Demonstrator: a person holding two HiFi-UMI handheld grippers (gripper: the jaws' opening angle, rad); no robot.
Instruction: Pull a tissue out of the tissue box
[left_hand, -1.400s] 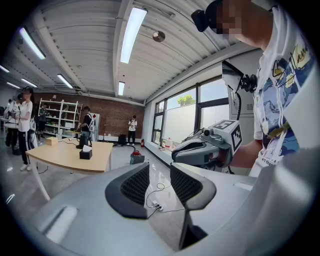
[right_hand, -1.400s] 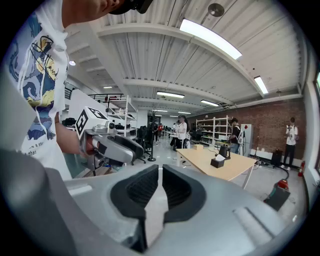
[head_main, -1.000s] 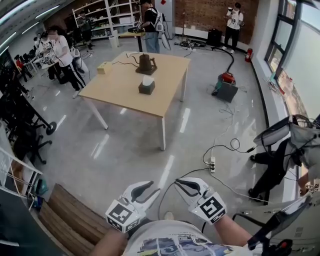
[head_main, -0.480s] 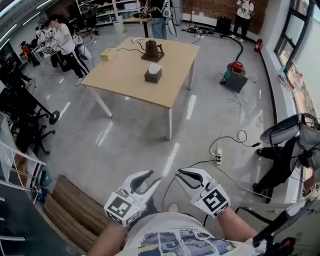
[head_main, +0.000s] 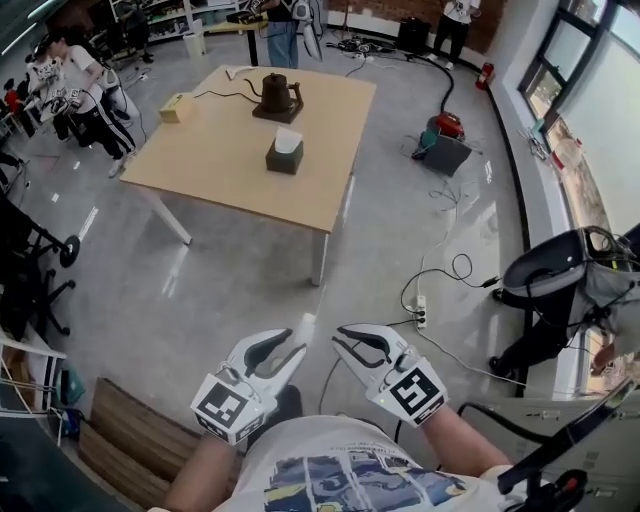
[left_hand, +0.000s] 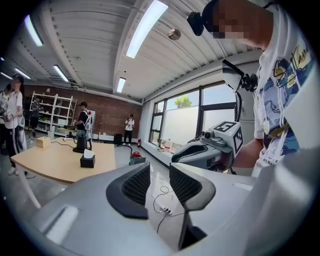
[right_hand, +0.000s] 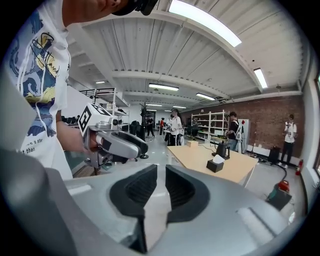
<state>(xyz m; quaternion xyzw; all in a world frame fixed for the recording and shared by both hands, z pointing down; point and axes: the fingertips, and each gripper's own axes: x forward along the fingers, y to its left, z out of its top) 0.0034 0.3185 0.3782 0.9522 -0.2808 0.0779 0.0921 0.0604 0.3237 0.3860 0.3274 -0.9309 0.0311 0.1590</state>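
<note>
We hold left gripper (head_main: 293, 342) wide, right gripper (head_main: 337, 338) narrow, just opening, both empty, far from black tissue box (head_main: 284, 160) with white tissue (head_main: 288, 139) poking up

Open workshop: glossy grey floor (head_main: 230, 290), a light wooden table (head_main: 205, 150) mid-room, tall windows (left_hand: 215, 120) along one side, a brick wall (left_hand: 107, 122) at the far end, strip lights (left_hand: 145, 27) on a ribbed ceiling (left_hand: 85, 45).

Bright, even. Ceiling strip lamps (right_hand: 205, 20), windows (left_hand: 177, 125) light room; glare streaks on floor (head_main: 230, 290) beside table (head_main: 215, 140); fisheye edges dark, bent.
</note>
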